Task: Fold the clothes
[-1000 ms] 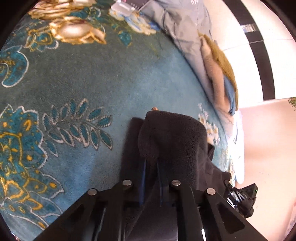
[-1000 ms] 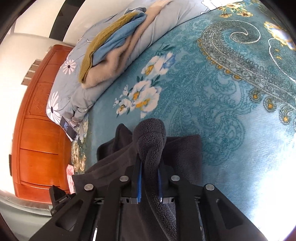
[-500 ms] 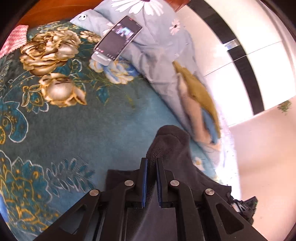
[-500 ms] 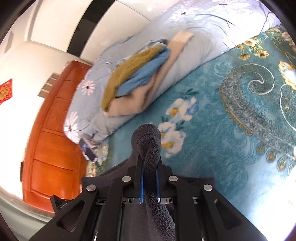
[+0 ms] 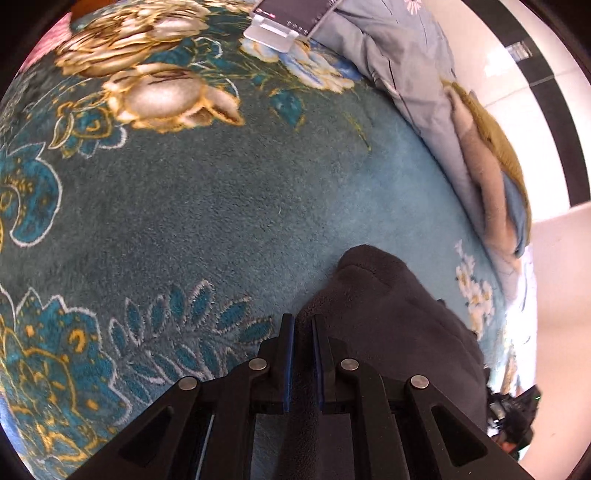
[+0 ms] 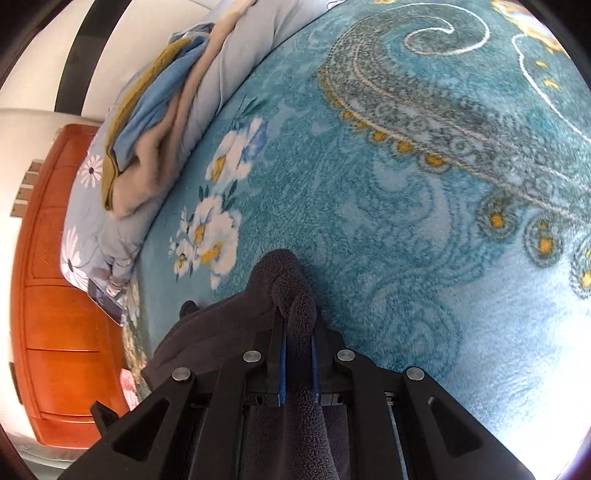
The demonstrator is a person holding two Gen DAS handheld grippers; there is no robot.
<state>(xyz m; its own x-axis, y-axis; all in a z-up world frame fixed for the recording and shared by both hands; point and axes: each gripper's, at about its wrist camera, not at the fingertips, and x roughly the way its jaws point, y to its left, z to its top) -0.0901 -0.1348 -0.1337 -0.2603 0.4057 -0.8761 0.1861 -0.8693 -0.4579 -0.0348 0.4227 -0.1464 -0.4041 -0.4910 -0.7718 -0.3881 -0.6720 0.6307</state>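
Note:
A dark grey fleece garment (image 5: pixel 388 314) lies on a teal floral blanket (image 5: pixel 221 206). My left gripper (image 5: pixel 303 325) is shut on one edge of the fleece, low over the blanket. My right gripper (image 6: pixel 295 317) is shut on another bunched edge of the same fleece (image 6: pixel 291 288), which spreads back and left under the gripper. The rest of the garment is hidden below both grippers.
A pile of folded clothes, ochre, blue and beige (image 6: pixel 159 122), rests on a grey daisy-print quilt (image 6: pixel 85 173); it also shows in the left wrist view (image 5: pixel 491 177). A phone (image 5: pixel 291 11) lies by the quilt. An orange wooden headboard (image 6: pixel 48 314) stands at left.
Both grippers rose with the fleece half a second ago and have come back down toward the blanket, carrying the held edges forward. Both stay shut on the fleece.

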